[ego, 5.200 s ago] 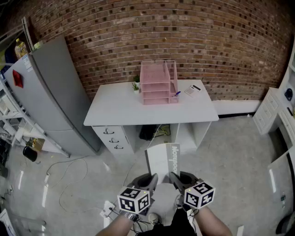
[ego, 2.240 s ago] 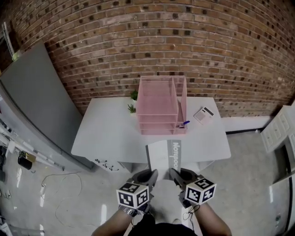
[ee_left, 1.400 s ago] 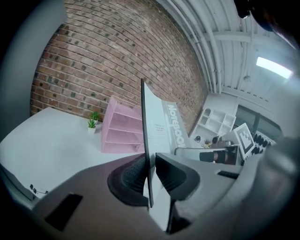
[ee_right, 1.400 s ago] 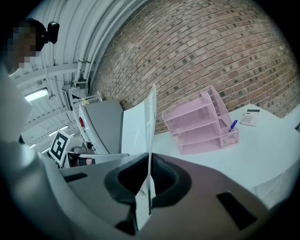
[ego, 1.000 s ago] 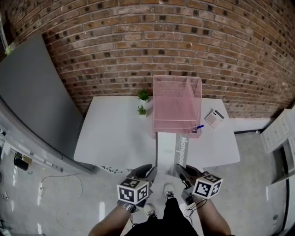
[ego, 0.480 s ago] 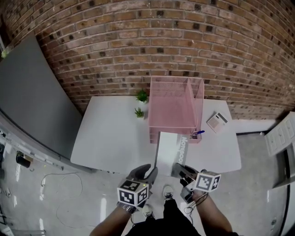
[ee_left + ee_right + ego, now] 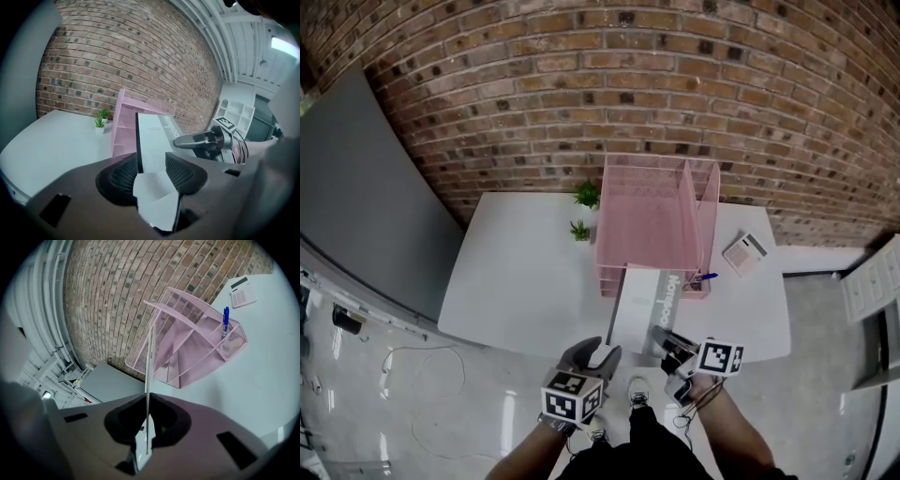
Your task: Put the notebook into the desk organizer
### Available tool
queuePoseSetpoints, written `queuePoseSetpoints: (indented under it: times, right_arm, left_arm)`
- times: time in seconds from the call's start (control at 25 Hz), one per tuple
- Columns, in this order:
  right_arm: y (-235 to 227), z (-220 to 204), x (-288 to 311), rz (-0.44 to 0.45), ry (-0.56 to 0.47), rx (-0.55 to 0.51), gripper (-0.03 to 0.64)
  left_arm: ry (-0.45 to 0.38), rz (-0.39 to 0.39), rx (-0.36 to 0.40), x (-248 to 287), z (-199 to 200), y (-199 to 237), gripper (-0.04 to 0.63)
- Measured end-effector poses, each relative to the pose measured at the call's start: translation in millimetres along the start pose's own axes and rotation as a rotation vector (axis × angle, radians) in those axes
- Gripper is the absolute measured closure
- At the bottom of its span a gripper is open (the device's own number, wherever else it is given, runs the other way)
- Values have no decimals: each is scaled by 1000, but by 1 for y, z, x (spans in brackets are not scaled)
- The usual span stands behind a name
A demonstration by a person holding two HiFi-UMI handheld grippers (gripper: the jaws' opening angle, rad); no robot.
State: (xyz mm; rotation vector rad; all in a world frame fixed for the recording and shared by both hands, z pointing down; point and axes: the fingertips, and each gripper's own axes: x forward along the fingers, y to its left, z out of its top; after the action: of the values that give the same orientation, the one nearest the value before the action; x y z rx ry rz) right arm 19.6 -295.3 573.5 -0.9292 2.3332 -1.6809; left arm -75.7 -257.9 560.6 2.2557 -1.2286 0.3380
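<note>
Notebook [image 7: 649,300] hovers above the counter [image 7: 516,281], nose at the desk organizer [image 7: 647,216], pinched edge-on by my right gripper [image 7: 661,335] alone — left gripper [image 7: 600,352] has just been opening, jaws slack around it — so it may twist and jam at the opening.

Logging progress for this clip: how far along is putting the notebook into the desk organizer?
Done: the white, grey-spined notebook is up at the front of the pink mesh desk organizer. In hand: the right claw is shut on it; the left claw has just been opening its jaws, notebook between them. Left: sliding it inside.
</note>
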Motion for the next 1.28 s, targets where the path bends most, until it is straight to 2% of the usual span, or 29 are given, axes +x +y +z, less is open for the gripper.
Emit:
queuePoseSetpoints:
  times: [0.2,0.28,0.4,0.6,0.8,1.04,1.28]
  right_arm:
    - [-12,5,6,-36,29,20,606]
    - [-15,10,9,-28,41,27,606]
    - [-12,23,17,30,35,28,604]
    - [-24,34,24,-20,53,52,604]
    - [-23,49,37,38,62,96,604]
    - [-33,63,44,19,77,98,604]
    - [-31,65,54,36,101,117,604]
  left_arm:
    - [1,23,-6,10,-1,6,417]
    - [8,28,-14,14,-4,8,416]
    - [18,34,-31,22,-8,12,413]
    - [27,43,-44,34,-8,16,411]
    - [29,59,-48,51,-5,22,411]
    - [31,92,-74,60,-7,33,411]
    - [20,88,-83,67,-2,36,411]
